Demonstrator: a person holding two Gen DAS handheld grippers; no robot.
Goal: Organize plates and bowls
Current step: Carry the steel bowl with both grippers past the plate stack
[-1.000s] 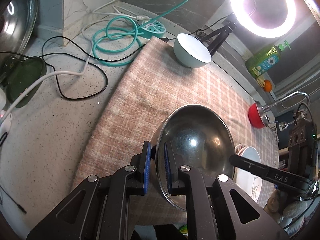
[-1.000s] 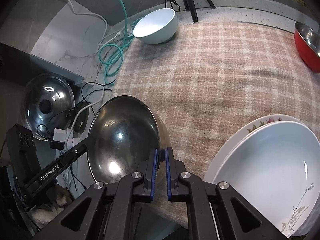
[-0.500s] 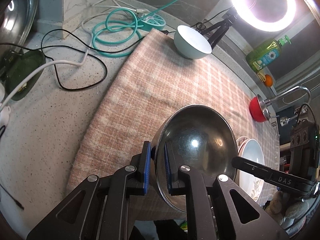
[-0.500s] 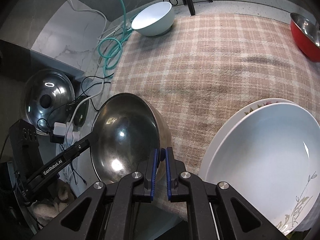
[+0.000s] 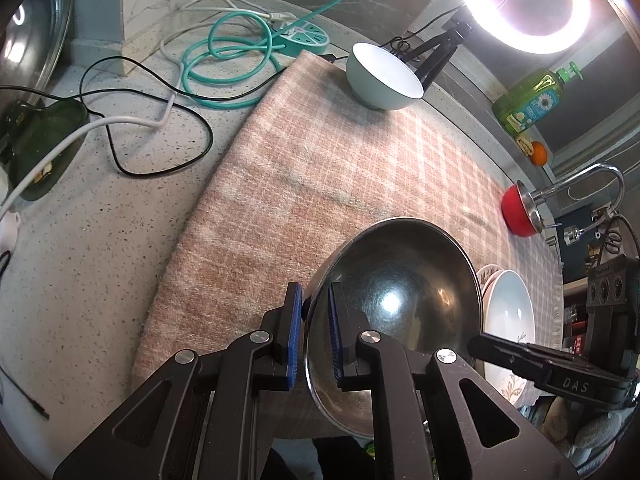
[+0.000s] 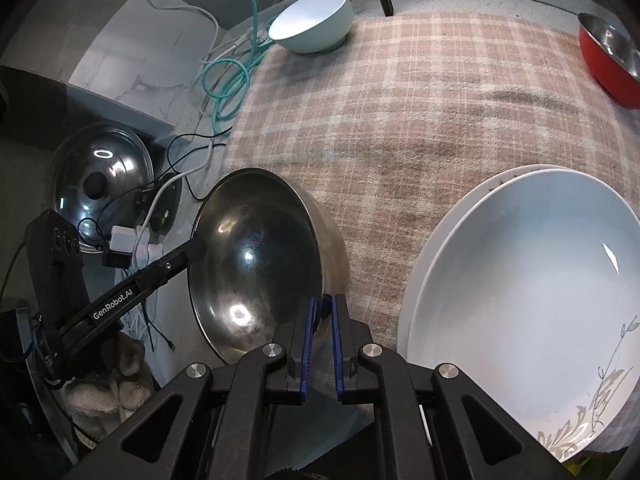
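A large steel bowl hangs above the near edge of the plaid cloth, held from both sides. My left gripper is shut on its left rim. My right gripper is shut on its right rim. A stack of white plates lies just right of the bowl. A pale blue bowl stands at the cloth's far edge. A red bowl with a steel inside sits at the far right.
Left of the cloth, the speckled counter carries a teal hose, black and white cables and a steel lid. A ring light on a tripod, a green soap bottle and a tap stand behind.
Both grippers have carried the steel bowl a little away from the far end and toward the plates; the plate stack looms larger in the right wrist view. Both grips are unchanged.
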